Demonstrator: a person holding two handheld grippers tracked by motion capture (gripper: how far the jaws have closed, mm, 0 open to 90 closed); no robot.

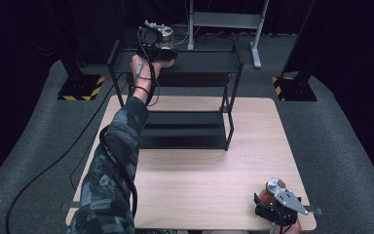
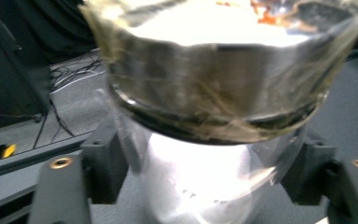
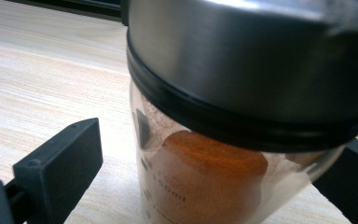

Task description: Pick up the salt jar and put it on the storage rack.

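A glass jar [image 2: 200,84] with a silver lid and pale contents stands between the jaws of my left gripper [image 2: 205,177]. The black jaws sit close beside its sides and look open around it. In the high view my left gripper [image 1: 157,41] is stretched out over the top shelf of a black rack [image 1: 204,61]. At the table's front right corner, my right gripper [image 1: 275,204] is at a jar of orange powder [image 1: 271,191] with a metal lid. That jar [image 3: 205,172] stands on the table between the open jaws of the right gripper [image 3: 205,186], with a wide gap on its left side.
The two-shelf black rack stands on the far half of the wooden table [image 1: 209,170], its lower shelf [image 1: 185,129] bare. A black cable [image 1: 119,165] trails along my left sleeve. Dark floor, stand feet with yellow-black stripes [image 1: 80,90] and a grey frame [image 1: 224,22] lie beyond.
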